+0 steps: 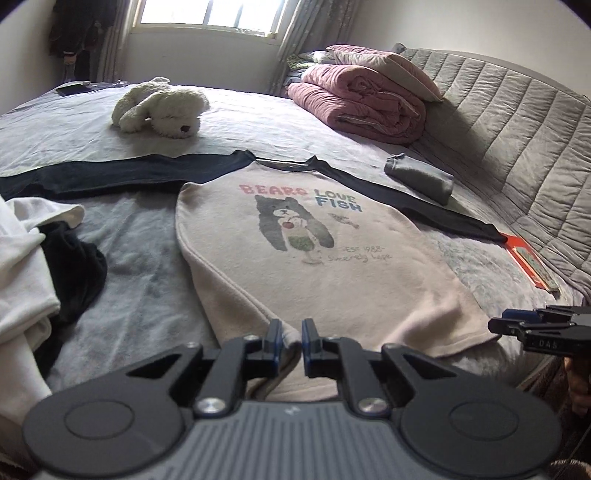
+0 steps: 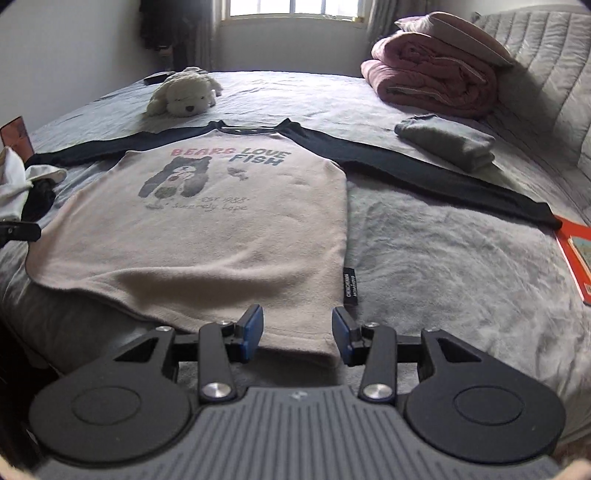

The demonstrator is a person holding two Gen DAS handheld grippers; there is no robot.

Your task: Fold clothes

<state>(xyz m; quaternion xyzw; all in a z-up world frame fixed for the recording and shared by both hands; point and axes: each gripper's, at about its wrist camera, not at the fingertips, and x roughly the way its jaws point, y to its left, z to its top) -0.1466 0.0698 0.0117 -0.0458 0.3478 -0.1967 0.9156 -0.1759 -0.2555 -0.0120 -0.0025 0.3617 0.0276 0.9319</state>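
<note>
A wide bed (image 2: 424, 236) with a grey cover fills the room, and its grey quilted headboard (image 1: 517, 122) stands at the right. On the far wall, a bright window (image 2: 295, 7) gives daylight between pale curtains (image 1: 295, 40); the walls (image 2: 74, 55) are plain white.

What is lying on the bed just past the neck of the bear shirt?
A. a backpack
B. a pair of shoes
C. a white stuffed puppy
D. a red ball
C: a fluffy white stuffed puppy lies on the bed just beyond the collar of the bear shirt.
</note>
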